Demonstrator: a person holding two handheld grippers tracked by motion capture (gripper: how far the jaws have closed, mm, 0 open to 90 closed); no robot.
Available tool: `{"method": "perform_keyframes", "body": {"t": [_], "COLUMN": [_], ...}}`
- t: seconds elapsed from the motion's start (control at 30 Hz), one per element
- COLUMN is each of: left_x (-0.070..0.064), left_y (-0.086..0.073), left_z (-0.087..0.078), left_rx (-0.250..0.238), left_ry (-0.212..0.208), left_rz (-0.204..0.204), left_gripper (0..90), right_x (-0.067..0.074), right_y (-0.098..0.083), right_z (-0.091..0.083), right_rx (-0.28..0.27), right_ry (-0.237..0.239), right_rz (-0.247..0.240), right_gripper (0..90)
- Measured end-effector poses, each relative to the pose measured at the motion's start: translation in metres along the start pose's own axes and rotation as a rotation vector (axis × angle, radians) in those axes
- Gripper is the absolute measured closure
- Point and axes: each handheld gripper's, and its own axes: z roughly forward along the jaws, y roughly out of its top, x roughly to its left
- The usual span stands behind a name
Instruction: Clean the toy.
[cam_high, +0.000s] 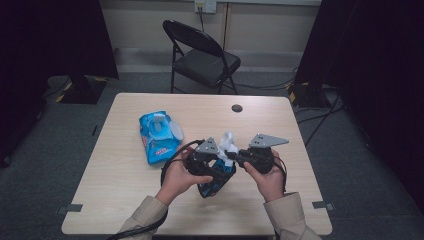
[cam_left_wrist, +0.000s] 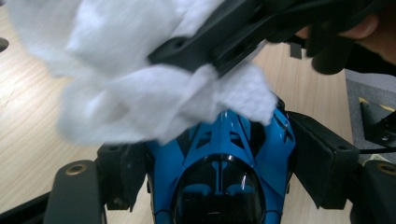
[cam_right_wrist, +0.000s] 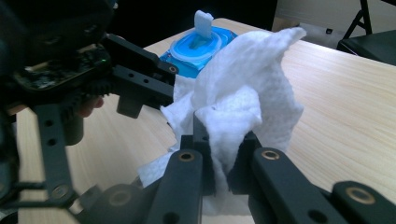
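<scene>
On the wooden table (cam_high: 280, 130), a wipes pack (cam_high: 159, 136).

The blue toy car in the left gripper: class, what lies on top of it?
A crumpled white wipe, pinched in the right gripper, lies over the blue toy car. The car's front under the wipe is covered; its dark canopy shows.

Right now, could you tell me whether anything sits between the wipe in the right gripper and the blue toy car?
Nothing visible does: the white wipe, pinched in the right gripper, already lies on the blue toy car clamped in the left gripper.
</scene>
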Motion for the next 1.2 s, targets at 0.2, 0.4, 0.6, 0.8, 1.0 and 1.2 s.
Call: {"method": "perform_keyframes", "body": {"t": [0.2, 0.4, 0.6, 0.8, 1.0, 1.2], "left_x": [-0.005, -0.004, 0.002, 0.012, 0.018, 0.016], "left_y": [0.001, -0.002, -0.003, -0.006, -0.005, -0.002], "left_z": [0.003, 0.006, 0.003, -0.005, -0.011, -0.015], "left_rx": [0.013, 0.008, -0.009, -0.010, -0.023, -0.016], "left_ry": [-0.007, -0.011, 0.005, 0.046, 0.071, 0.082], "left_rz": [0.015, 0.006, -0.008, -0.030, -0.050, -0.036], "left_gripper": [26.2, 26.2, 26.2, 26.3, 26.3, 26.3], "right_x": [0.000, -0.002, -0.005, -0.003, 0.009, 0.016], "right_y": [0.000, -0.002, -0.002, 0.006, 0.003, -0.006], "right_z": [0.007, 0.010, 0.002, -0.017, -0.021, -0.010], "right_rx": [0.036, 0.047, -0.010, -0.070, -0.062, -0.042], "right_ry": [-0.019, -0.017, -0.019, -0.013, 0.011, 0.003], "right_rz": [-0.023, -0.015, 0.007, 0.010, -0.019, -0.033], "right_gripper": [85.5, 85.4, 85.4, 85.4, 85.4, 85.2]}}
